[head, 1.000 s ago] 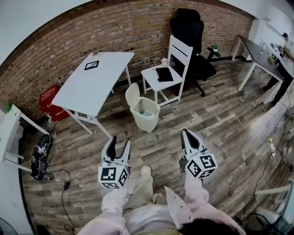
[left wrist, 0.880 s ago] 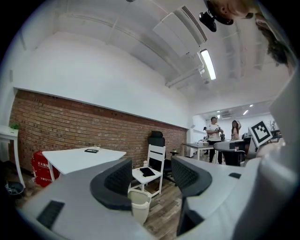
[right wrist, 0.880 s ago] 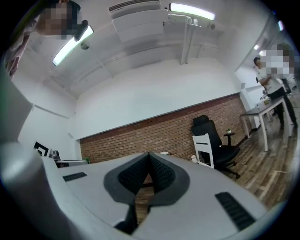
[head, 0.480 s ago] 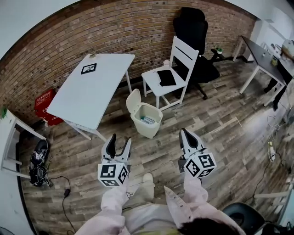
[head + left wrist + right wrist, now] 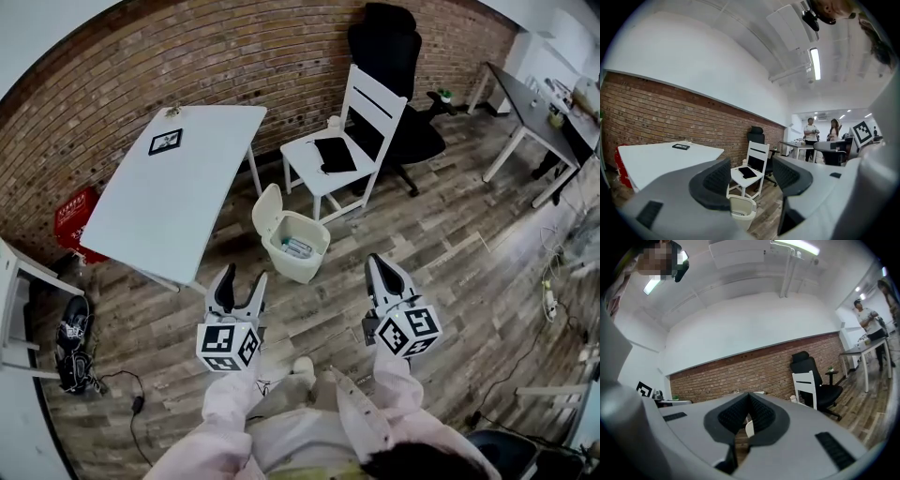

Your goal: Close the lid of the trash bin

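Note:
The cream trash bin point(image 5: 298, 248) stands on the wood floor between the white table and the white chair. Its lid point(image 5: 267, 208) is tipped up on the left side, and there is litter inside. My left gripper point(image 5: 242, 279) is held near the bin's front left, apart from it. It is open, its jaws have just been opening, and nothing is between them. Past its pads point(image 5: 715, 178) the bin point(image 5: 742, 209) sits low in the gap. My right gripper point(image 5: 378, 267) is off to the bin's right, shut and empty. A cream sliver of the bin point(image 5: 749, 428) shows below its tips.
A white table point(image 5: 178, 187) stands left of the bin. Behind it is a white chair point(image 5: 333, 155) with a dark flat thing on the seat, then a black office chair point(image 5: 398, 75). Shoes point(image 5: 70, 342) and a cable lie far left. Two people point(image 5: 809, 136) stand by a far desk.
Both grippers have moved forward toward the bin, which now sits closer and lower in the head view. The left jaws stand a little wider.

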A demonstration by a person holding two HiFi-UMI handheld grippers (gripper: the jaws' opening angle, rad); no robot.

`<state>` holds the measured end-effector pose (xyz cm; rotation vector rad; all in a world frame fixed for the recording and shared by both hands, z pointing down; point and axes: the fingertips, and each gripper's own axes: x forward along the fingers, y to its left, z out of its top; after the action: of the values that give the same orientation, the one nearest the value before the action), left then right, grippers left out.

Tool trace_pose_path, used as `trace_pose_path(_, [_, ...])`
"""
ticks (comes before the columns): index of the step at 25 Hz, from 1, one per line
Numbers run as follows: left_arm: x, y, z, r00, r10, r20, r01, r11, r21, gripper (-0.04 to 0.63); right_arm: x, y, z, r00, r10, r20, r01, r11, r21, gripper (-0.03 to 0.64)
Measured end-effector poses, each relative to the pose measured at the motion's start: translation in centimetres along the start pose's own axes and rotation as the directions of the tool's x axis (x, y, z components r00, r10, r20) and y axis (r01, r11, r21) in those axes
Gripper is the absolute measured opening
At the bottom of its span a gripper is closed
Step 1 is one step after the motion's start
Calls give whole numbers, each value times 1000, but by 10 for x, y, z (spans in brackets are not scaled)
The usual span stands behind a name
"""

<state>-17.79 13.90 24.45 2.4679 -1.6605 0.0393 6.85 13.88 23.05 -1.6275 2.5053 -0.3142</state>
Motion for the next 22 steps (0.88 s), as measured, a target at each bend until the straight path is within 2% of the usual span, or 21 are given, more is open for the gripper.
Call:
trace_pose_path(10, [34,23,-7,999,-10,-34,10,1000,-18,268,39,-7,-13,999,-10,-37,10,1000,16,3])
trace_pose_path(22, [105,62,-27,994,40,-100,-45,998,-47,268,128,-41,-34,994,17,-107,-13,999,44,3])
